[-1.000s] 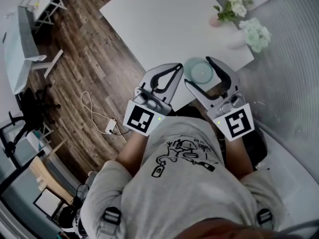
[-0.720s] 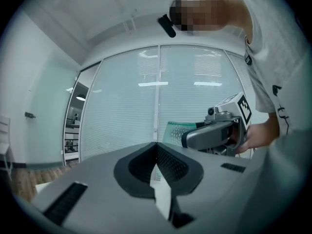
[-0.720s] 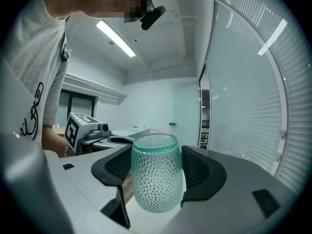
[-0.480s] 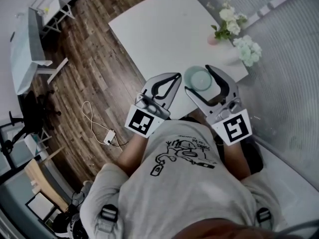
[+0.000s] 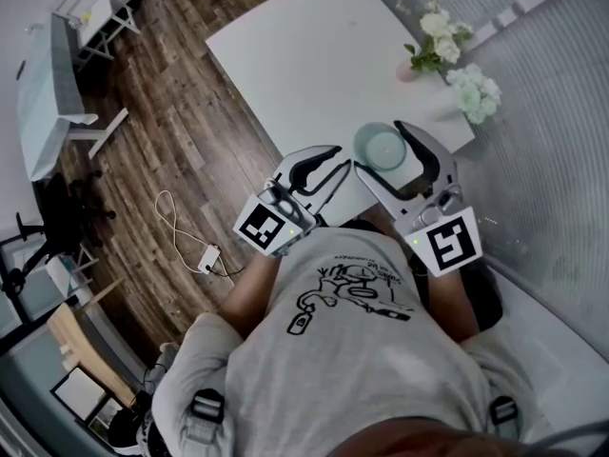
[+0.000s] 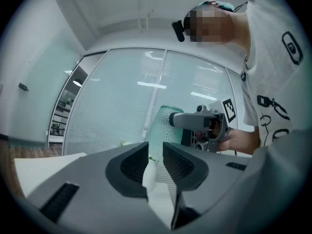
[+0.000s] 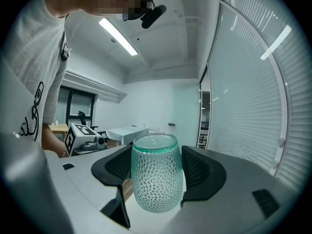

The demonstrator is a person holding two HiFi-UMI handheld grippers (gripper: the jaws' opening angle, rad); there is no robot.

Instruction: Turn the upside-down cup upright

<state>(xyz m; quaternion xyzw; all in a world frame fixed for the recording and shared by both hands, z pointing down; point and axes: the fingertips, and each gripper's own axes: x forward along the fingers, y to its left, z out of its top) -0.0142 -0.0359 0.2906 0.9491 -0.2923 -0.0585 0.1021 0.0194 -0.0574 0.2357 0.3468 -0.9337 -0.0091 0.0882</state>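
**Asker:** Where is the cup right now?

**Me:** In my right hand-held gripper (image 7: 157, 165), clamped across its belly by both pads (image 7: 119, 167). The cup (image 5: 383, 148) is mouth down with its thick base up. It looks lifted clear of the desk (image 5: 285, 55), over the near edge at my twelve o'clock.

**Asker:** And your other hand?

**Me:** My left hand-held gripper (image 6: 155, 156) hovers at nine o'clock of the cup, near it but not touching. Its jaws have just been opening and stand a little apart, with nothing between them.

**Asker:** What worries you from here?

**Me:** The flip itself. The glass is rounded and dimpled, and I grip it on the curve. As I roll my wrist, the heavy base could make it creep out of the pads. It hangs by the desk's edge, so a slip may send it to the wood floor (image 5: 181, 131) rather than onto the top.

**Asker:** Anything else?

**Me:** If I bring the left one in to help, I could knock the glass sideways before its jaws are wide enough. A wide swing toward one o'clock would also head for the flowers (image 5: 433, 36), though they stand well apart from it now
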